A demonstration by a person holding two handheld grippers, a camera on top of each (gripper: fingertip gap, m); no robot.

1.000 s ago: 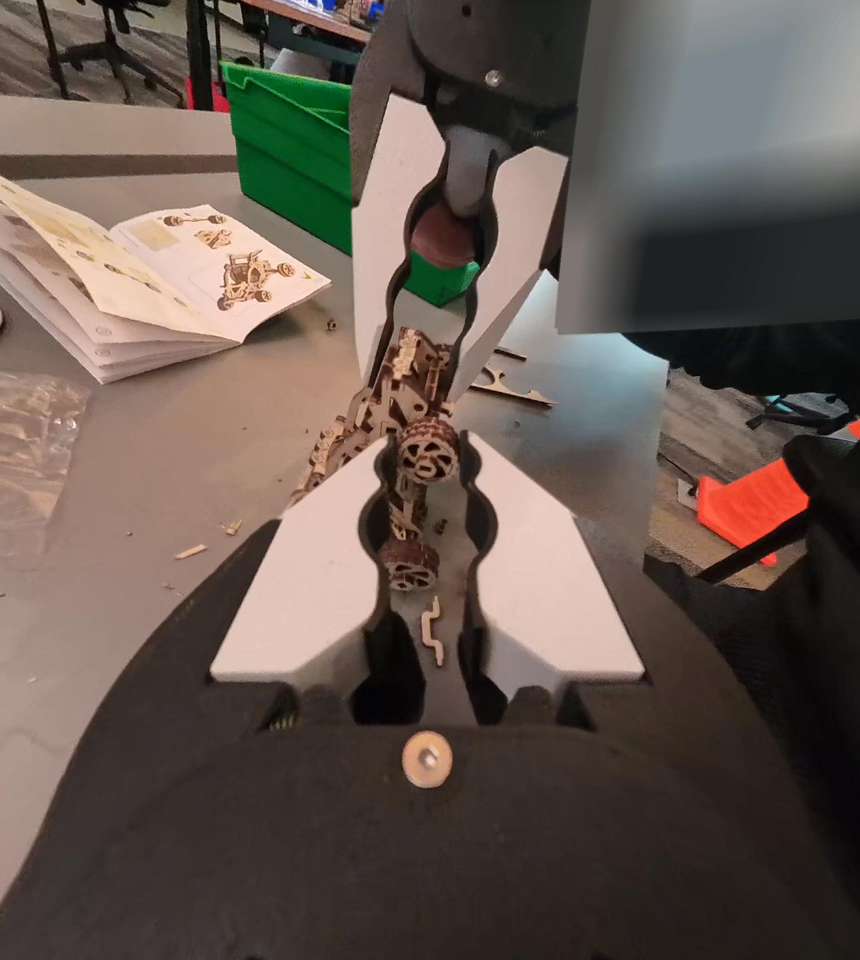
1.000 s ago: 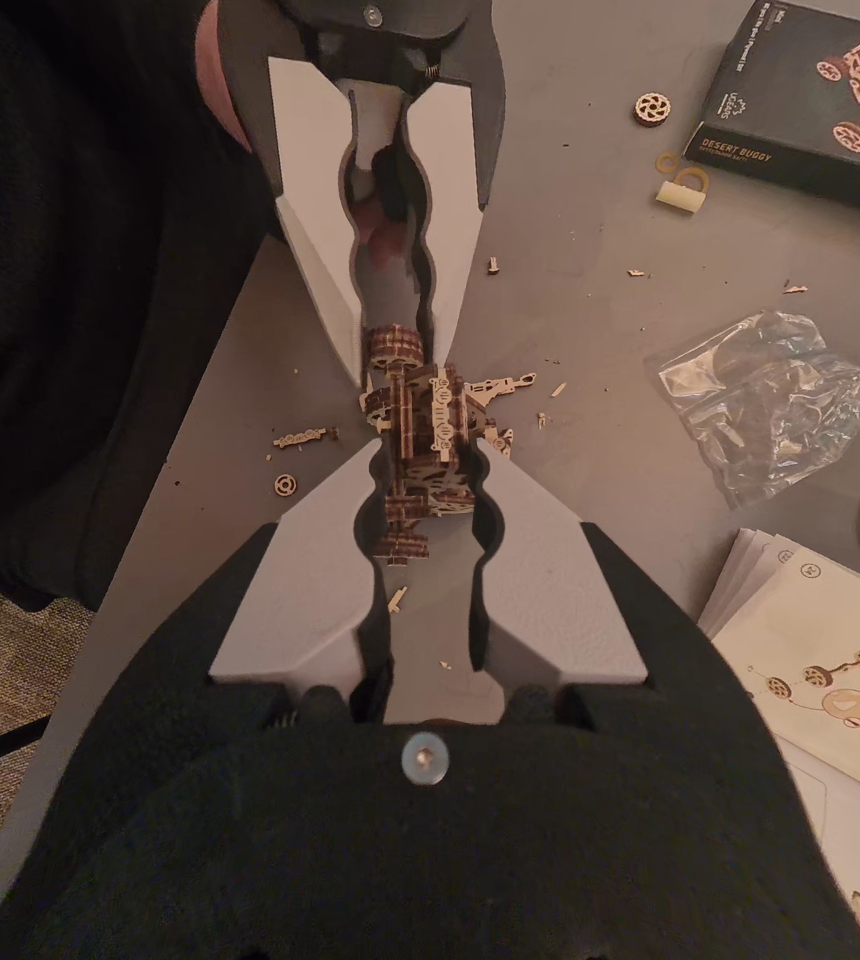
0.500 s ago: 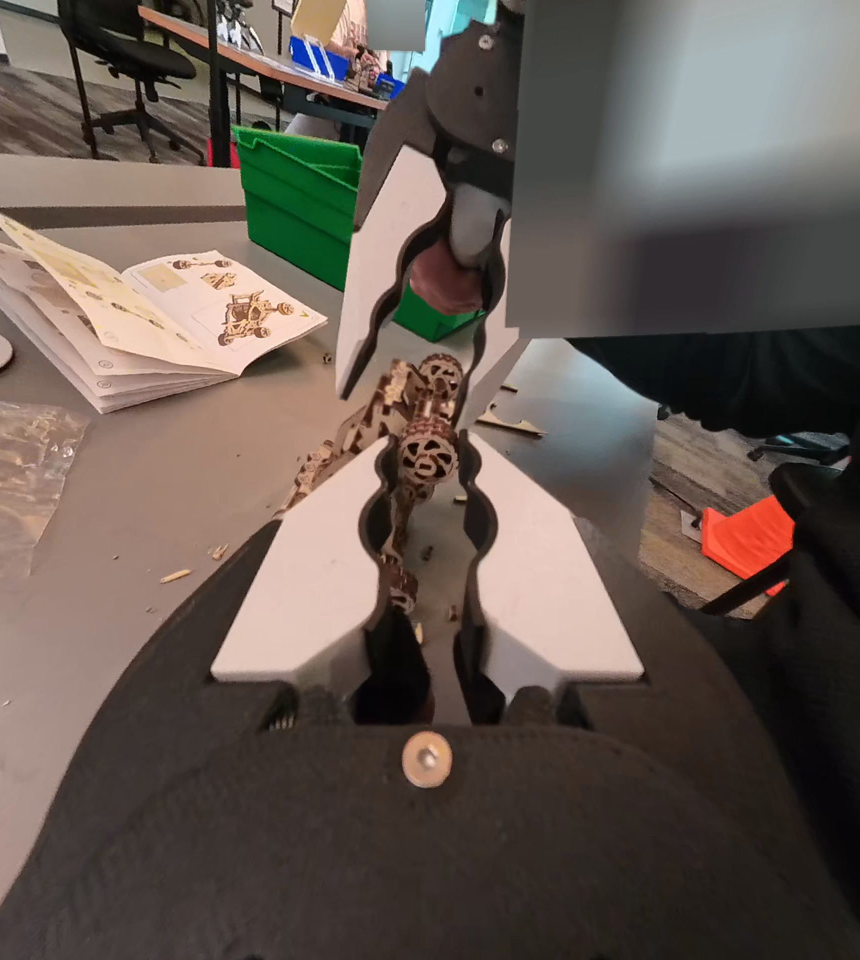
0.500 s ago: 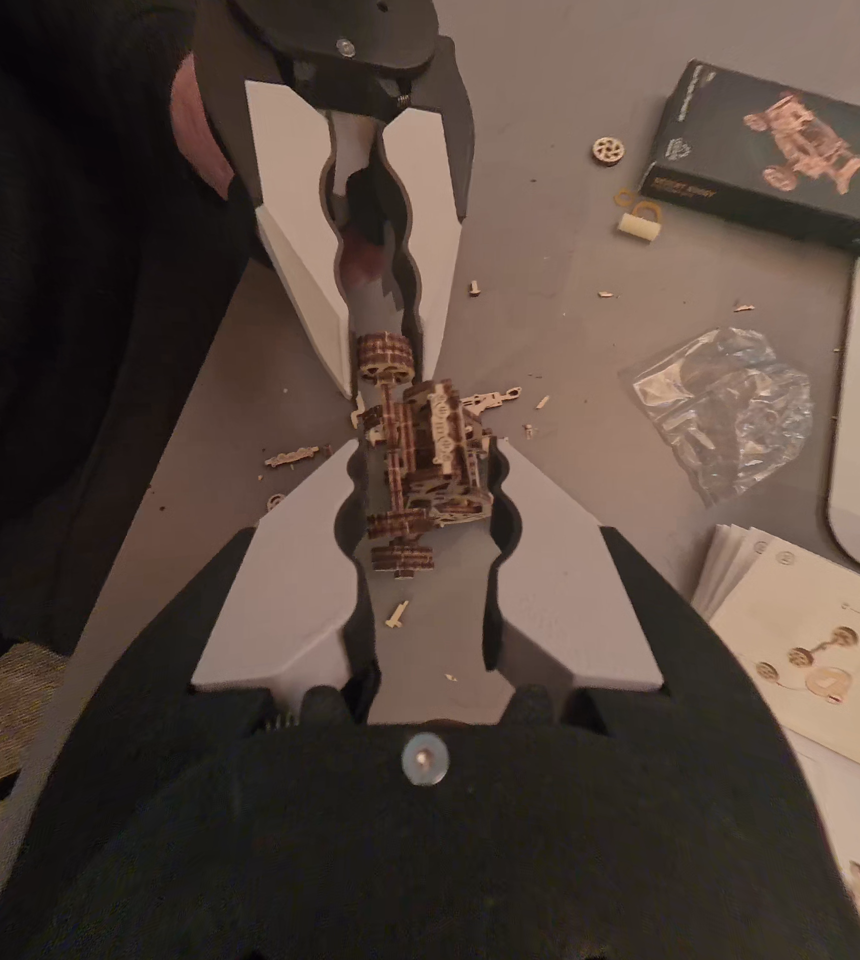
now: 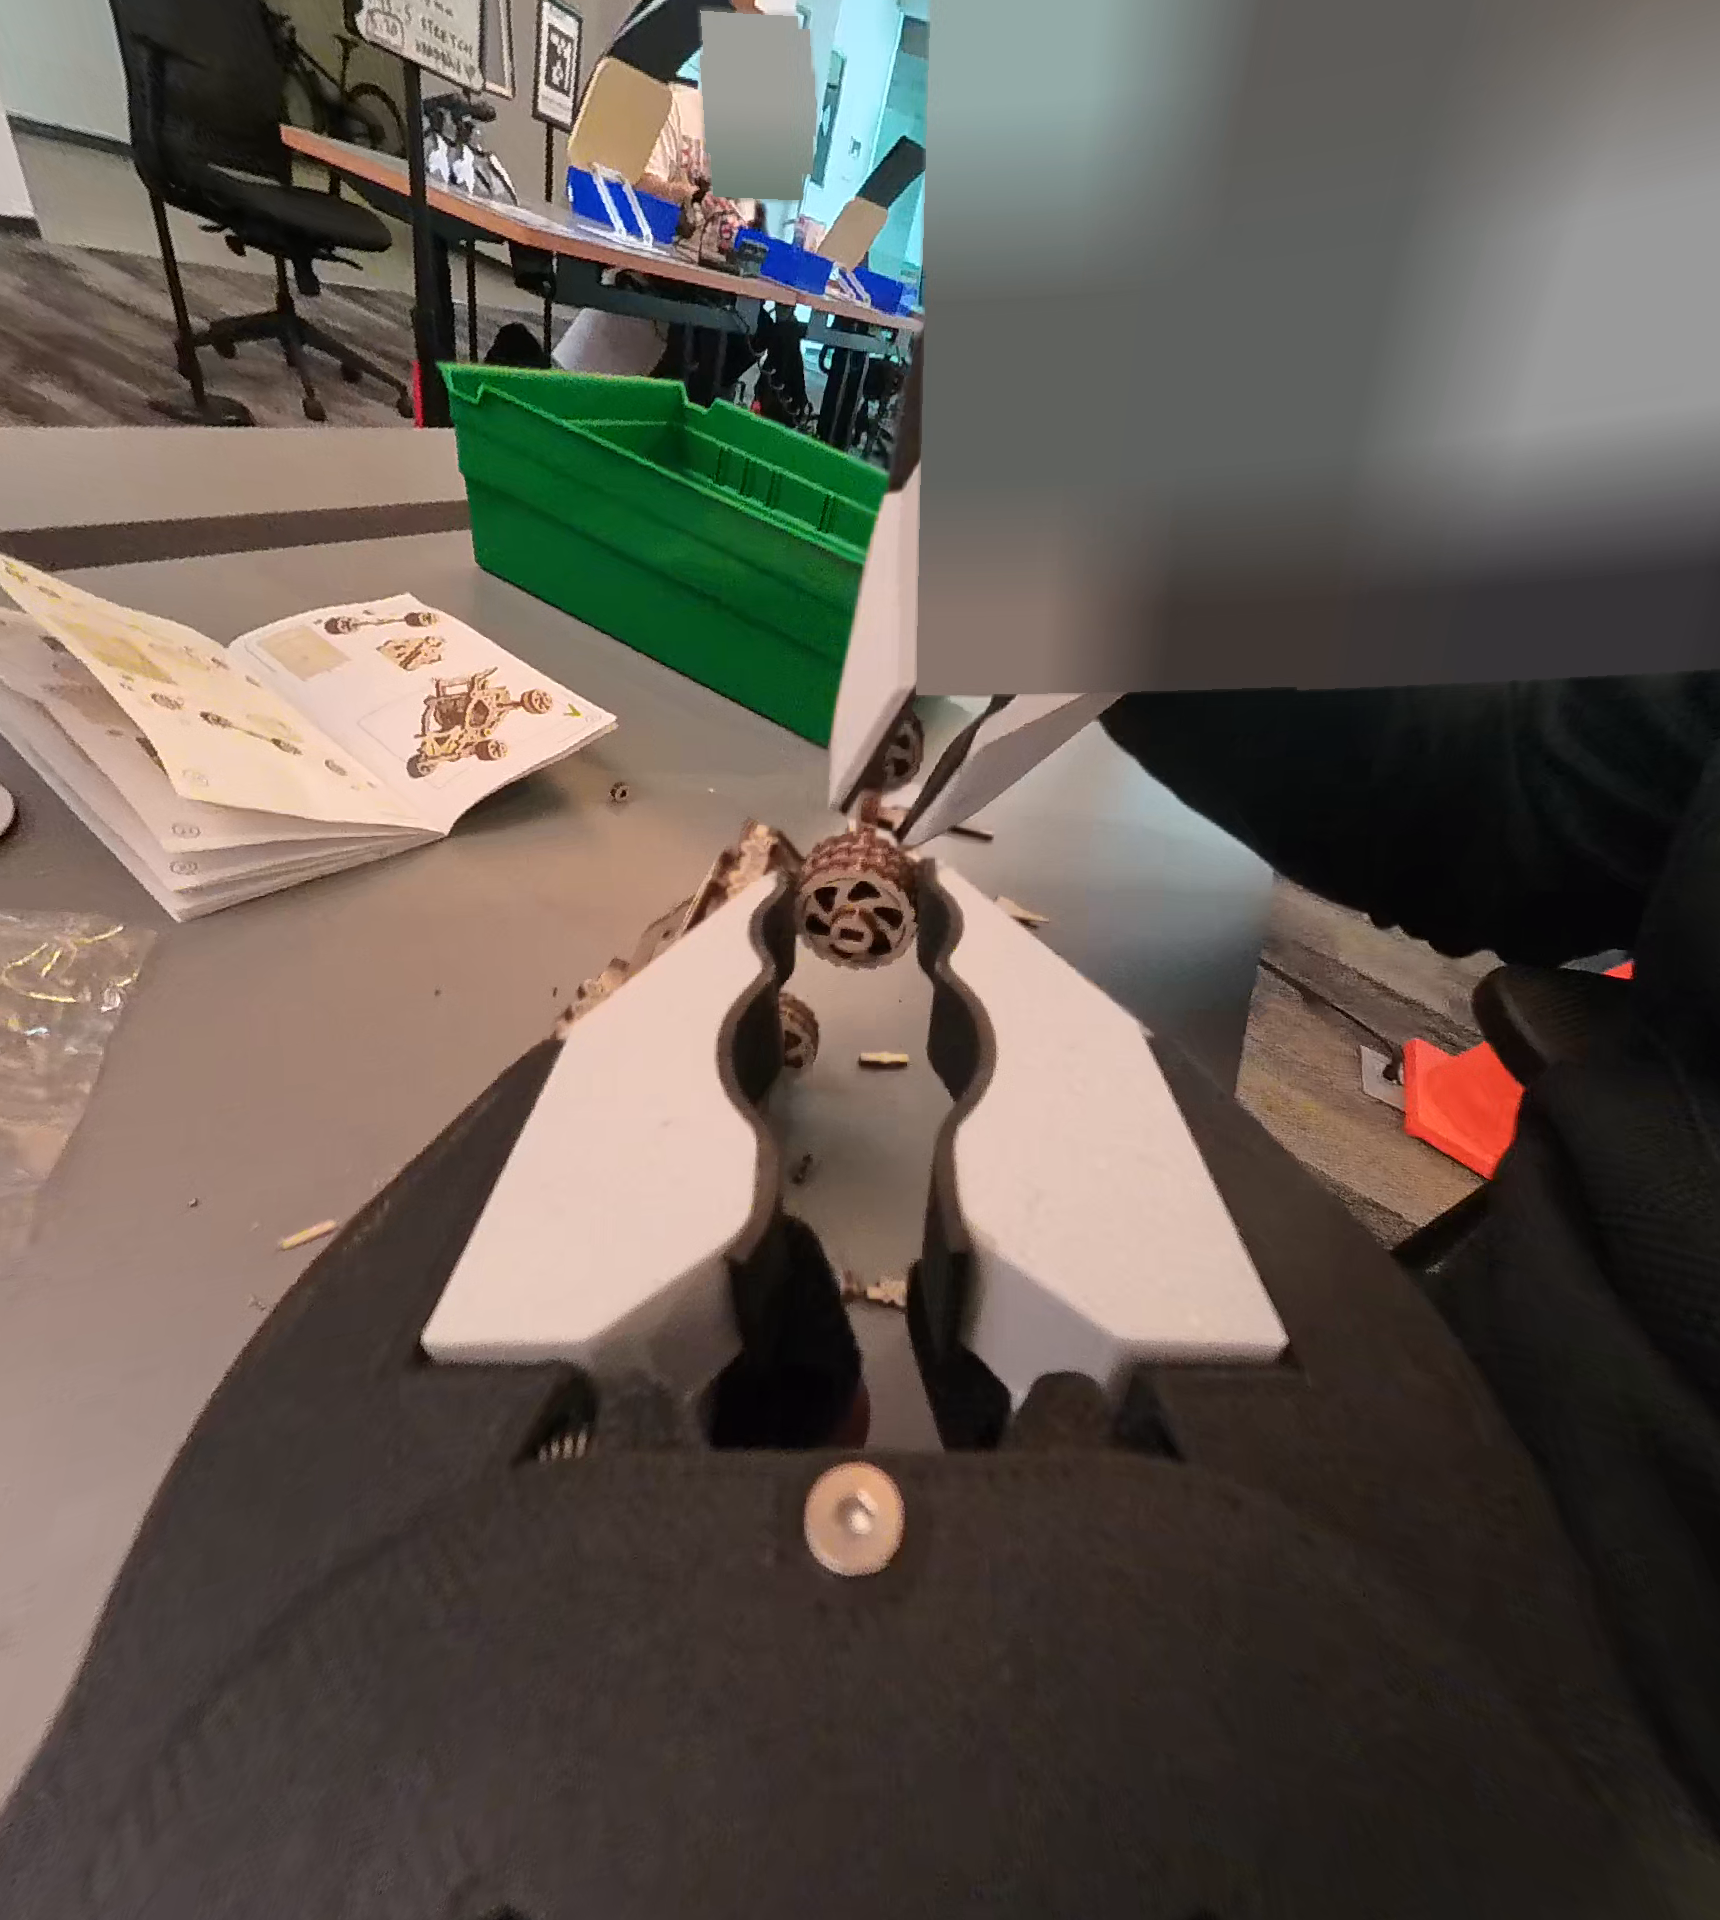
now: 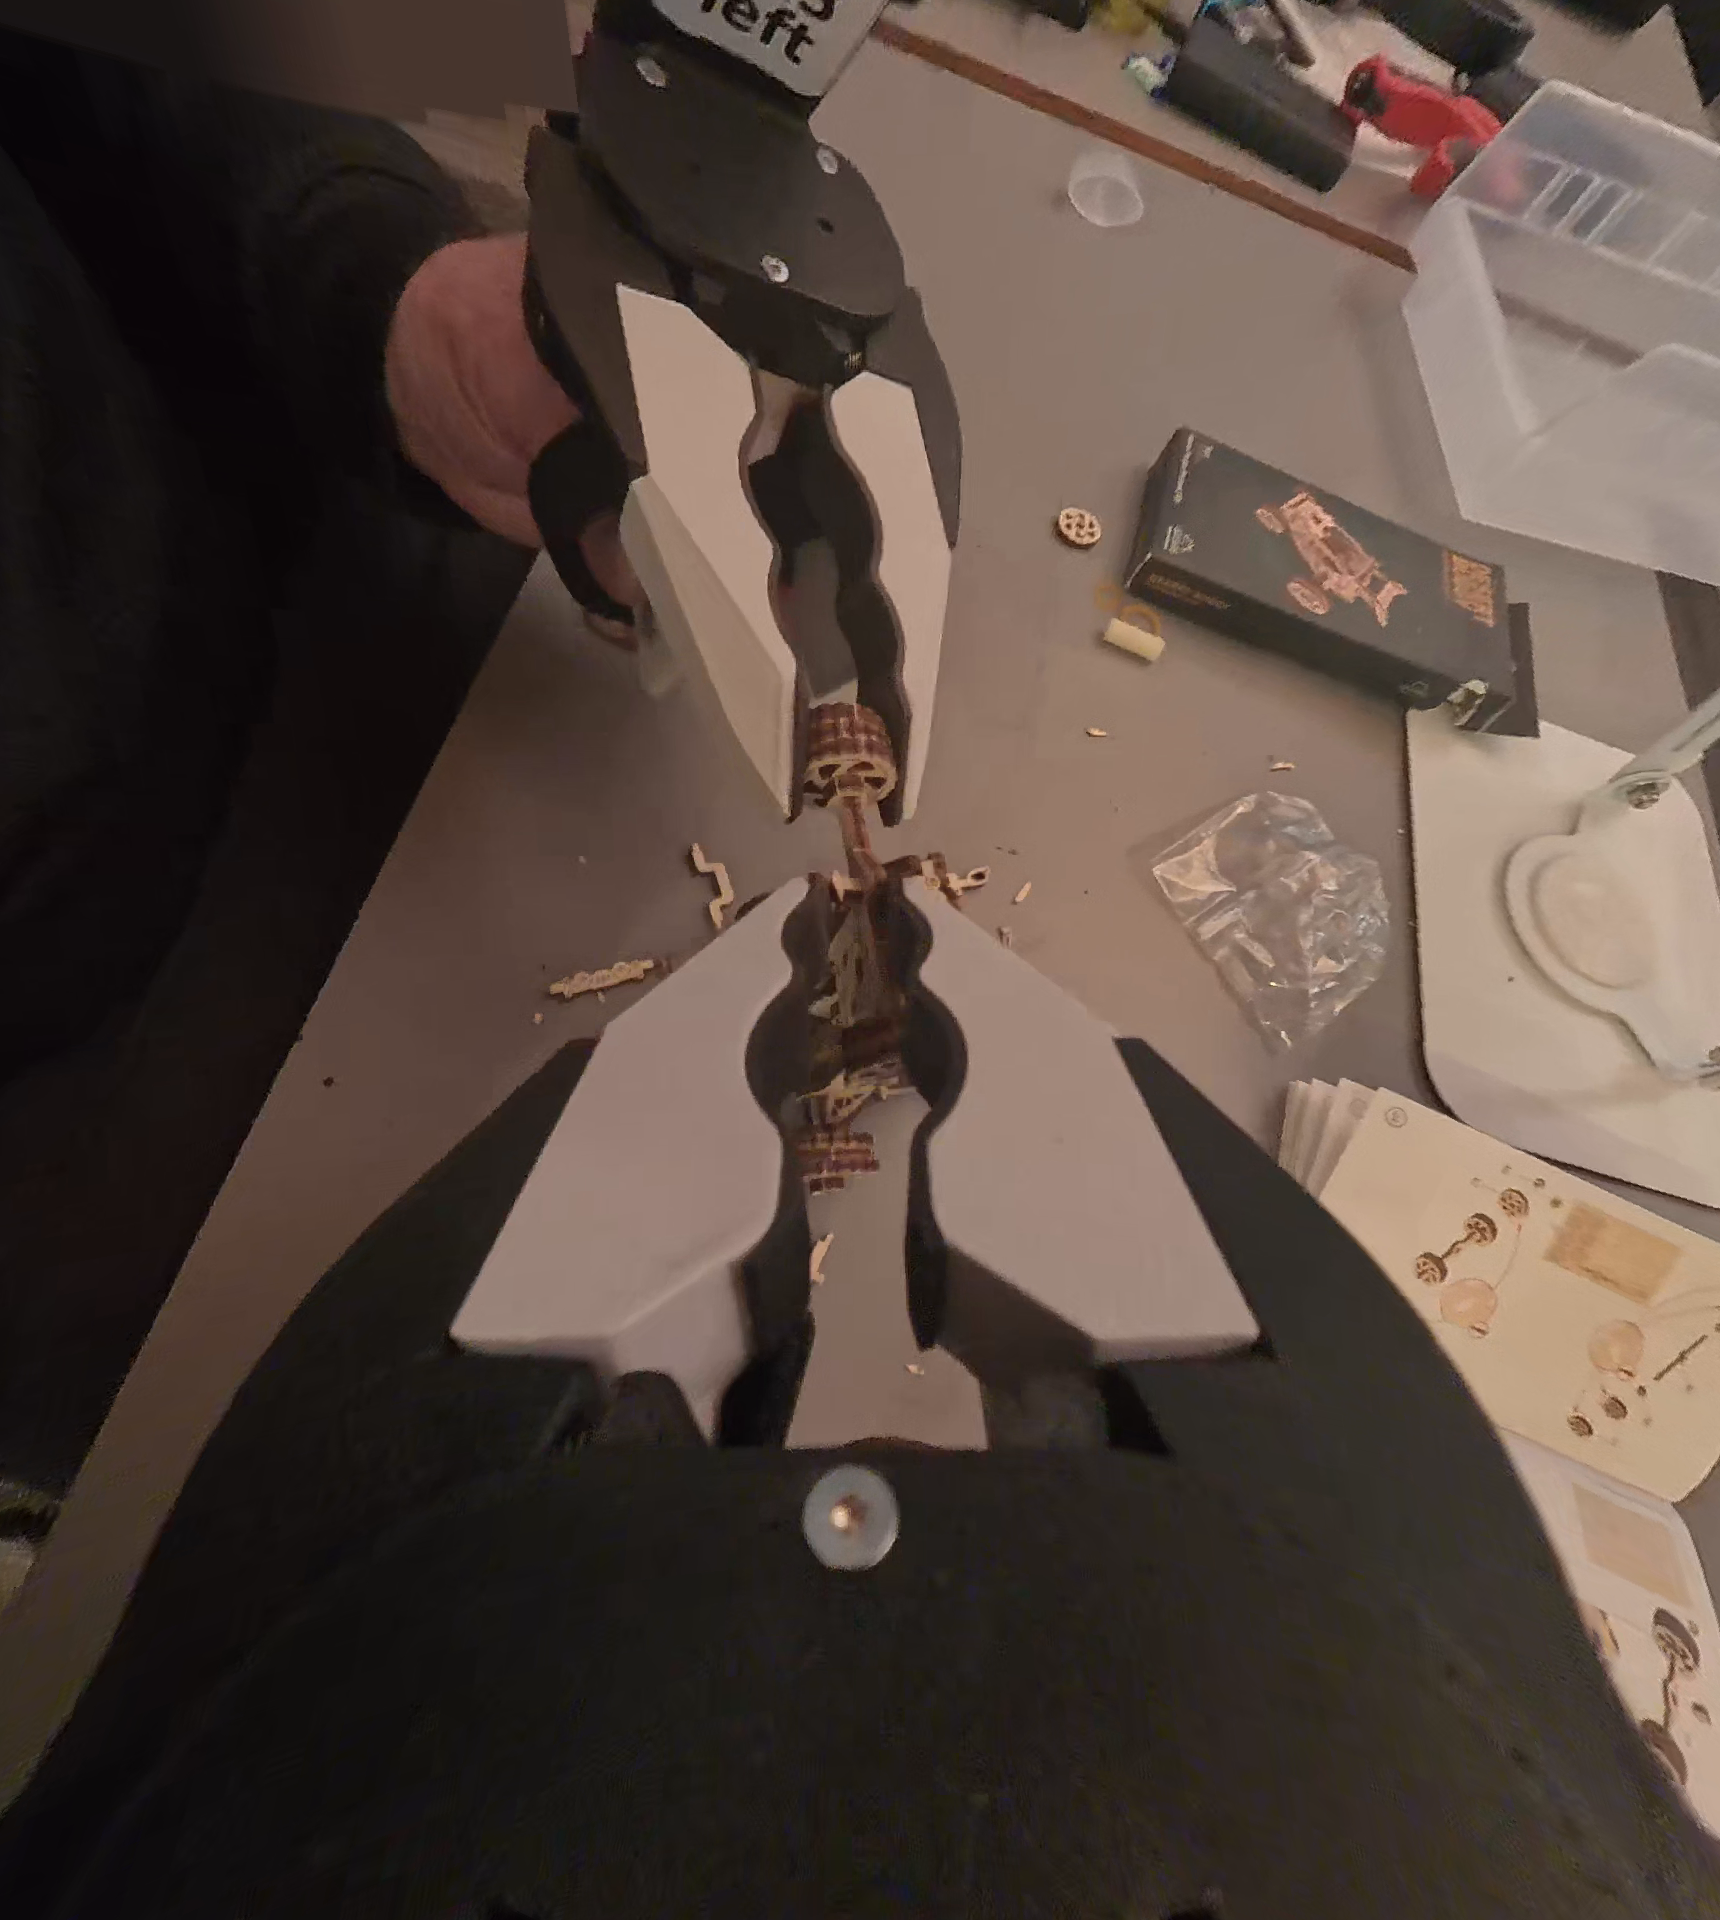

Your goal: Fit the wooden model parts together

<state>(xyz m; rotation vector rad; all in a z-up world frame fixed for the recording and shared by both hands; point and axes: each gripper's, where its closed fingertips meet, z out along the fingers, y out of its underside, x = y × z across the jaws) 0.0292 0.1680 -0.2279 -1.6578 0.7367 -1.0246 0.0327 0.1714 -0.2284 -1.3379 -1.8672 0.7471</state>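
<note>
The wooden model, a small buggy of pale and dark-brown laser-cut pieces, hangs above the table, its body clamped between the near hand-held gripper's fingers. One treaded wheel on a thin axle sticks out far, pinched at the other hand-held gripper's tips

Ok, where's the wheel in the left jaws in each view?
Left wrist view: the wheel sits at centre, clamped at the tips of the left gripper.
Right wrist view: above centre, in the far gripper, its axle running to the wooden model in the right gripper.
Shared landmark: the open instruction booklet, left in the first, lower right in the second.
</note>
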